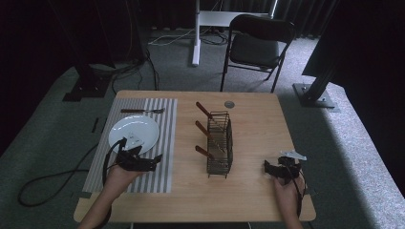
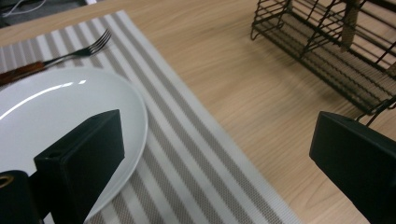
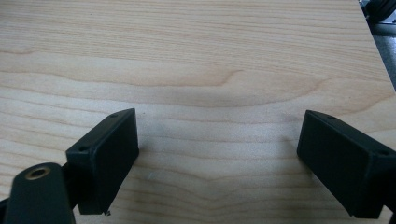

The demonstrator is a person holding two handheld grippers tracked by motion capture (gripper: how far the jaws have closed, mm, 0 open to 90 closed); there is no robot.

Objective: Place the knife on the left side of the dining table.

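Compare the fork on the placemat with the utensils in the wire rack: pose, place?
The fork lies flat on the striped placemat beyond the plate, tines exposed. The three utensils stand tilted in the wire rack, working ends hidden, handles poking out. All have brown handles.

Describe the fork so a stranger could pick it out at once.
Start at the striped placemat on the table's left half. Beyond the white plate, along the mat's far edge, lies the fork. Unlike the utensils standing in the wire rack, it lies flat, tines showing.
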